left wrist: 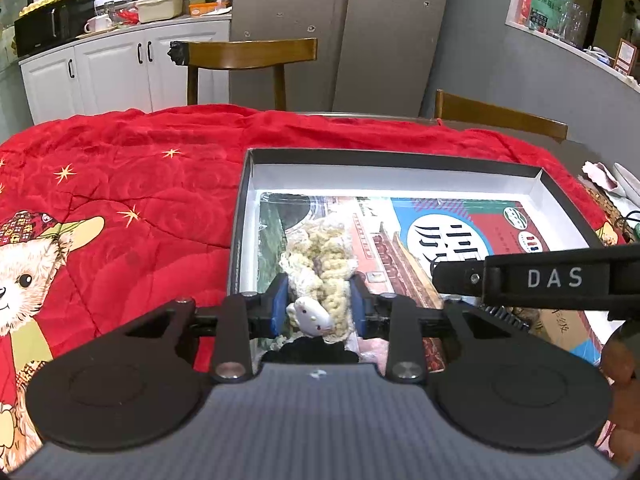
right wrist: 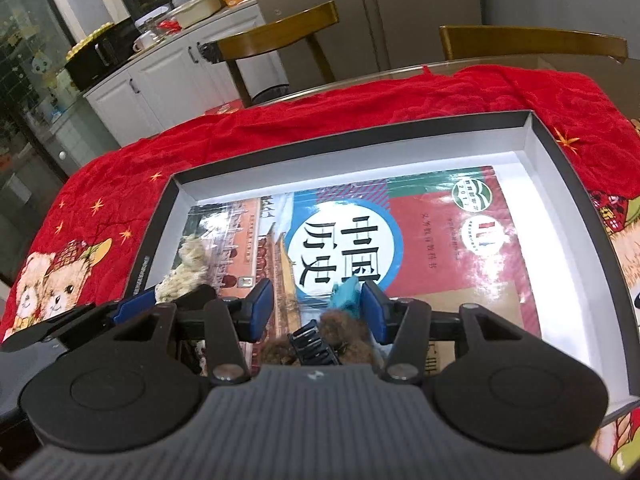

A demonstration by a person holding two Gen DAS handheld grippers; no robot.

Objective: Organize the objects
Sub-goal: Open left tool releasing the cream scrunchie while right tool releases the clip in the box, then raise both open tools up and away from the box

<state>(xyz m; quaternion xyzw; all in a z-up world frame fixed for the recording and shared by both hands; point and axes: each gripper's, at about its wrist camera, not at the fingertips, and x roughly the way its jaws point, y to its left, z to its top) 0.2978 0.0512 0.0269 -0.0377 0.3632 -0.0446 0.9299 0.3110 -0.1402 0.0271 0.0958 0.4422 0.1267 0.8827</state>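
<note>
Left gripper (left wrist: 318, 304): I note pads flanking the cream scrunchie (left wrist: 320, 268), contact unclear.
Right gripper (right wrist: 318, 308): released; teal clip (right wrist: 346, 294) at 3 o'clock pad.
Box (right wrist: 568, 160): holds book (right wrist: 440, 240).

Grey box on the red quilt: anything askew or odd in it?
Mostly tidy. The shallow grey box sits flat on the red bear-print quilt, and the history textbook lies flat inside, slightly skewed to the walls. One oddity: the cream fluffy plush charm and the brown furry hair clip lie on the book's cover.
</note>
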